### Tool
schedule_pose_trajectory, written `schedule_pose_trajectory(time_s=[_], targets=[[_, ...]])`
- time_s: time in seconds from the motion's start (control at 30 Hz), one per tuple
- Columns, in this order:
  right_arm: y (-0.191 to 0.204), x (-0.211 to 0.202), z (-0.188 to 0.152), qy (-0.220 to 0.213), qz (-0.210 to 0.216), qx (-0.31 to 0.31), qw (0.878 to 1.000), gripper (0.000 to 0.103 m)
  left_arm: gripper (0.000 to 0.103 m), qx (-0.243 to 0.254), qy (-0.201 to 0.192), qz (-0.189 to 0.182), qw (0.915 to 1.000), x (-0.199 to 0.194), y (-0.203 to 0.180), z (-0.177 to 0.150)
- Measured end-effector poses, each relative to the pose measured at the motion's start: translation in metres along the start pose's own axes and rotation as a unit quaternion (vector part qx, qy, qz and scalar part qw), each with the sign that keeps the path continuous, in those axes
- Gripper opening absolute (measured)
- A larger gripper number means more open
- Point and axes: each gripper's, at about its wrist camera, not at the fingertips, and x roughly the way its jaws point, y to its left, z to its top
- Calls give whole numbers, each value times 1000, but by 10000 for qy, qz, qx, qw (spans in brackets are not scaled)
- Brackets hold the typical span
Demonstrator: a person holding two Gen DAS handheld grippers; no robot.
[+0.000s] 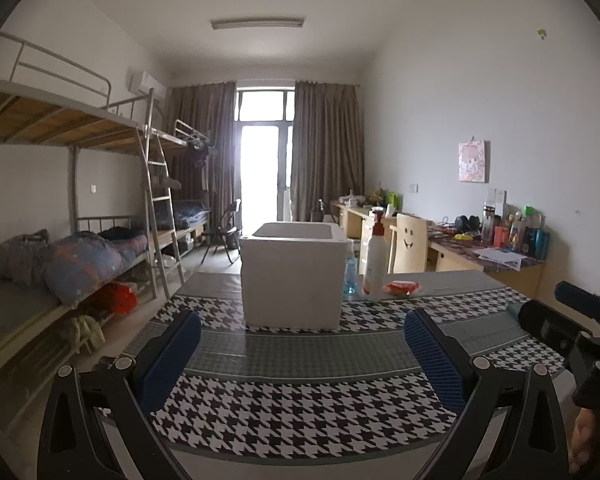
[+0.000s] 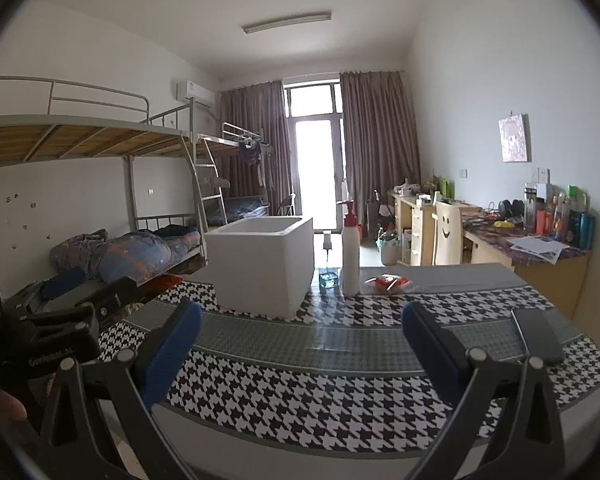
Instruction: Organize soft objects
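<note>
A white foam box [image 1: 294, 276] [image 2: 262, 266] stands open-topped in the middle of a table covered with a black-and-white houndstooth cloth [image 1: 300, 408] [image 2: 312, 396]. To its right lies a small orange-and-white soft packet [image 1: 402, 287] [image 2: 386, 283]. My left gripper [image 1: 300, 354] hovers over the near part of the cloth, open and empty, well short of the box. My right gripper [image 2: 300, 344] is also open and empty, at a similar distance. Each gripper shows at the edge of the other's view.
A white pump bottle with a red collar [image 1: 376, 256] [image 2: 351, 254] and a small blue-liquid bottle [image 1: 350, 276] [image 2: 328, 268] stand right of the box. A dark phone [image 2: 538, 334] lies at the table's right. Bunk beds [image 1: 80, 216] line the left, desks [image 2: 532, 248] the right.
</note>
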Motion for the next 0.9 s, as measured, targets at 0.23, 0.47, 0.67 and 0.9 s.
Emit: schedule_pose_trajectory(time_s=[0.23,0.47,0.67,0.9], targets=[[3,-1,-8,58,-21,-26,10000,102,102,-27,-70,-25,10000,-5,1,-6],[3,-2,-17,101,-47,-23,9999,102,102,30,34,-47,10000,-8,2,-12],[0,-5,-22,150,-59,52,9999,102,102,72,44,-48,10000,-10,1,-16],[-2,-5,-25,203,-44,104,9997,102,102,96,74,-57,9999,-11,0,-19]])
